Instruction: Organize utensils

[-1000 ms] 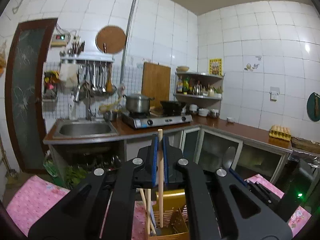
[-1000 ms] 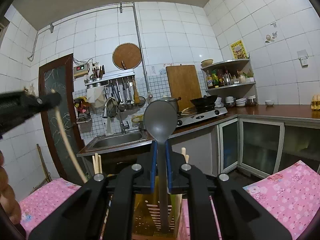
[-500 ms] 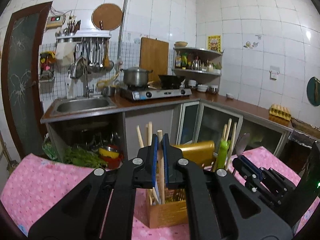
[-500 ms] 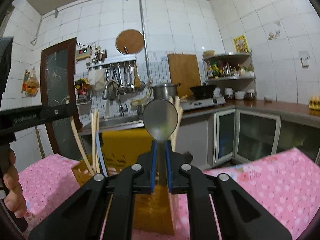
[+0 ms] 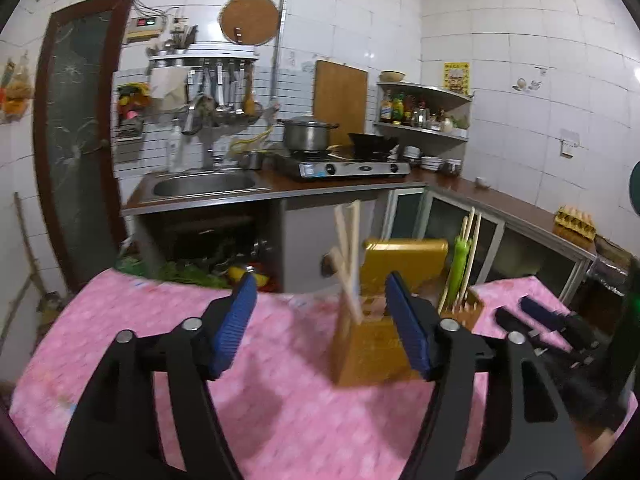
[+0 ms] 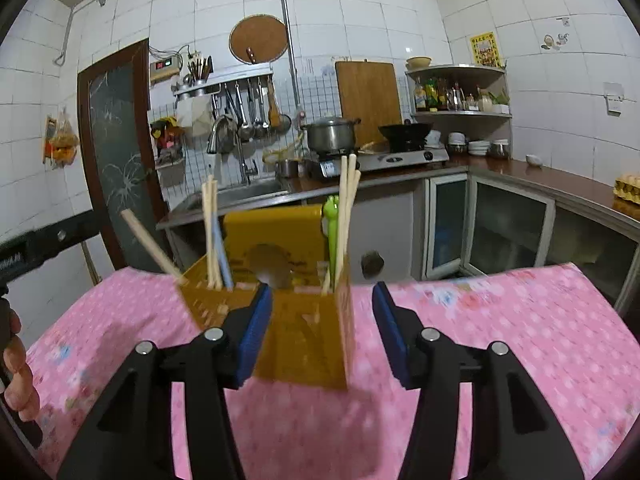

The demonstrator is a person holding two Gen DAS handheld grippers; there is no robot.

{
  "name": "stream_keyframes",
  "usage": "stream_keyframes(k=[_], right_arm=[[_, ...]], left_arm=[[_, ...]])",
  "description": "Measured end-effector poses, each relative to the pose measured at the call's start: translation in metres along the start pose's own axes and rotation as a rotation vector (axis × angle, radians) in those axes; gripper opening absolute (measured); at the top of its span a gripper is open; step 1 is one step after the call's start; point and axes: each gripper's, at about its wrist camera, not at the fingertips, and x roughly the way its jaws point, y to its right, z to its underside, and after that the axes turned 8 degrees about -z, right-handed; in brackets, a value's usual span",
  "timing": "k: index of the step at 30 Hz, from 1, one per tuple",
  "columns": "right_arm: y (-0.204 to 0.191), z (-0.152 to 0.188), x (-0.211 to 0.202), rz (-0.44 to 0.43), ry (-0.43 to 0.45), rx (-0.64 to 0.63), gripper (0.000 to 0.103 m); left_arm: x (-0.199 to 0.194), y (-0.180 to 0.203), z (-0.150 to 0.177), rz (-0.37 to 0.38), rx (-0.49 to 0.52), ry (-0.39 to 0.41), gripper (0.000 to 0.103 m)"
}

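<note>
Wooden holder (image 6: 304, 320) on the pink desk (image 6: 500, 340) now has the chopstick (image 5: 346, 256) and spoon (image 6: 272, 268) inside; a second ago each claw gripped one. Left claw (image 5: 320, 328) and right claw (image 6: 322, 328) gape wide, empty, so both drops look done.

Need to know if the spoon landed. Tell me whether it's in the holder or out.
In. The spoon stands in the holder, bowl up among the chopsticks; the right gripper is open and empty.
</note>
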Motion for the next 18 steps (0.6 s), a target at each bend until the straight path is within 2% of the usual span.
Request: stream_keyframes(k=[2, 4, 8, 11, 15, 18], right_arm=[[-0.008, 0.010, -0.028, 0.017, -0.010, -0.018, 0.065], [-0.019, 0.021, -0.057, 0.024, -0.017, -0.034, 0.073], [-0.035, 0.047, -0.119, 0.032, -0.009, -0.021, 0.089], [-0.047, 0.070, -0.158, 0.048, -0.023, -0.011, 0.095], [-0.063, 0.097, -0.196, 0.056, -0.032, 0.000, 0.099], [-0.079, 0.114, -0.213, 0.089, -0.019, -0.020, 0.099]], left_arm=[[-0.023, -0.010, 0.009, -0.038, 0.001, 0.017, 0.091], [-0.055, -0.018, 0.025, -0.053, 0.014, 0.035, 0.097], [-0.110, -0.026, 0.058, -0.035, 0.015, 0.016, 0.098], [-0.146, -0.028, 0.081, -0.019, 0.007, 0.010, 0.098], [-0.182, -0.025, 0.112, 0.016, 0.010, 0.009, 0.098], [-0.198, -0.023, 0.136, 0.008, 0.002, 0.026, 0.098]])
